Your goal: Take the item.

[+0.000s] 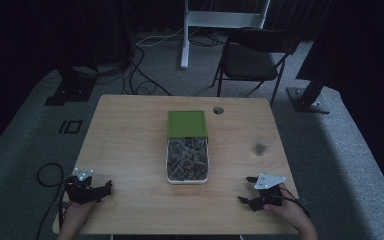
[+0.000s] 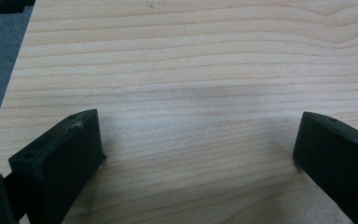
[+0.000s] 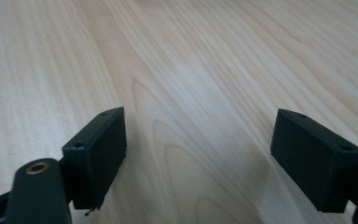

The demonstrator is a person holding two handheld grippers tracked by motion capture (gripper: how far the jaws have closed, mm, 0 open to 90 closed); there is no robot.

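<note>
We rest both tools low at the near corners of the table (image 1: 130,150), the left gripper (image 1: 105,189) and the right gripper (image 1: 244,192) each with jaws spread wide and holding nothing, so either hand is free to start. The clear container (image 1: 187,161) of small dark packets sits in the middle, well apart from both and within equal reach. Its green lid (image 1: 187,123) is slid back over the far end, leaving the contents open from above. An empty-looking glass (image 1: 261,142) stands toward the right edge, probably placed there to receive a packet.
</note>
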